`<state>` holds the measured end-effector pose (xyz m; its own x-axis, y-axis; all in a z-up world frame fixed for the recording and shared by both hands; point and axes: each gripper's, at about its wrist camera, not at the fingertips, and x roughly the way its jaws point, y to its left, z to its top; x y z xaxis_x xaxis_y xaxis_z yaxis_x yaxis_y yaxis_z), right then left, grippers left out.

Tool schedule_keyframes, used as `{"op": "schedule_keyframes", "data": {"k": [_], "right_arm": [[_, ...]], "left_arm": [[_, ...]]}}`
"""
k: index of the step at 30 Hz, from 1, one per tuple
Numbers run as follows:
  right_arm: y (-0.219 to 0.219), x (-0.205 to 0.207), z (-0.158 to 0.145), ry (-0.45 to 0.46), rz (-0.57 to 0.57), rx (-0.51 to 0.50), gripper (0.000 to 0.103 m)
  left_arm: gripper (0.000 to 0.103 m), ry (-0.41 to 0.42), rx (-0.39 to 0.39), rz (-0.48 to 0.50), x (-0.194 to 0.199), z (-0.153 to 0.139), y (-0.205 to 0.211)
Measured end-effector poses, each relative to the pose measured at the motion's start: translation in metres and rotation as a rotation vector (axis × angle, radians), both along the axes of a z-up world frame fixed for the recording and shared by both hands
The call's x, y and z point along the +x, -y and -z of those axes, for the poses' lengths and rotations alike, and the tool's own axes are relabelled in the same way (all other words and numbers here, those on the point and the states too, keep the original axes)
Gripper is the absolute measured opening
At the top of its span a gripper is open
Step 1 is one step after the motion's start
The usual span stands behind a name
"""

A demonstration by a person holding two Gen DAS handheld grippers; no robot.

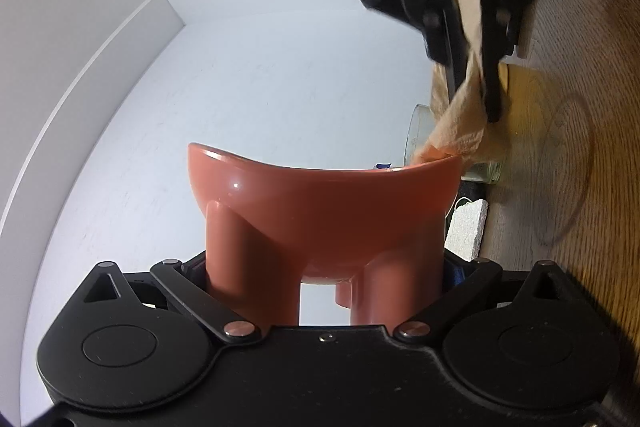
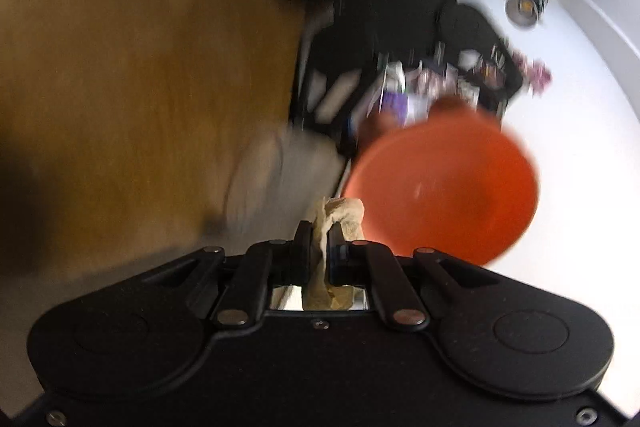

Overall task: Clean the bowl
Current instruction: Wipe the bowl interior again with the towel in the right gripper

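The left gripper (image 1: 325,267) is tipped upward, its two black fingers spread wide to either side of the legs of the red bowl (image 1: 324,203), pressing on the outer legs and carrying it clear of the surface. The right gripper (image 2: 319,239) points slightly downward, jaws pressed nearly together on a crumpled beige paper towel (image 2: 338,215) that sticks out past the fingertips. In the left wrist view the right gripper (image 1: 476,83) comes in from the upper right, its fingers angled down, with the towel's loose end hanging at the bowl's rim.
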<state>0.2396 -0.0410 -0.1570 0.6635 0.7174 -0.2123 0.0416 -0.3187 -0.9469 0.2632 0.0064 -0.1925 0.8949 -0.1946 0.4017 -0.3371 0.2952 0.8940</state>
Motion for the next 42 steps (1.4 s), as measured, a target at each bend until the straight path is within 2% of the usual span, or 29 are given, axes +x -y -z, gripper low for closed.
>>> {"op": "schedule_keyframes", "data": {"k": [4, 7, 12, 16, 18, 22, 25, 27, 31, 35, 42], "right_arm": [[-0.007, -0.029, -0.012, 0.012, -0.102, 0.018, 0.008], [-0.029, -0.053, -0.033, 0.039, -0.174, 0.053, 0.008], [-0.054, -0.056, -0.068, 0.147, -0.238, 0.163, 0.008], [-0.047, -0.041, -0.096, 0.199, -0.185, 0.23, 0.008], [-0.05, -0.022, -0.104, 0.229, -0.133, 0.26, 0.008], [-0.05, 0.015, -0.104, 0.242, -0.022, 0.268, 0.008], [-0.048, 0.036, -0.098, 0.207, 0.049, 0.24, 0.008], [-0.046, 0.049, -0.083, 0.178, 0.084, 0.192, 0.008], [-0.046, 0.054, -0.057, 0.118, 0.098, 0.105, 0.008], [-0.044, 0.042, -0.024, 0.108, 0.049, -0.051, 0.008], [-0.051, 0.0, -0.026, 0.102, -0.112, -0.126, 0.008]], "left_arm": [[0.098, 0.0, 0.0, 0.0, -0.001, 0.0, 0.0], [0.098, 0.0, 0.0, 0.0, -0.001, 0.0, 0.0], [0.098, 0.0, 0.0, 0.0, -0.001, 0.0, 0.0], [0.098, 0.0, 0.0, 0.0, -0.001, 0.0, 0.0], [0.098, 0.0, 0.0, 0.0, -0.001, 0.0, 0.0], [0.098, 0.0, 0.0, -0.001, -0.001, 0.0, 0.0], [0.098, 0.0, 0.0, -0.001, -0.001, 0.0, 0.0], [0.098, 0.0, 0.0, -0.001, -0.001, 0.0, 0.0], [0.098, -0.001, 0.0, -0.001, -0.001, 0.0, 0.001], [0.098, -0.001, 0.0, -0.001, -0.001, 0.0, 0.0], [0.098, -0.001, 0.0, -0.001, -0.001, 0.0, 0.0]]}}
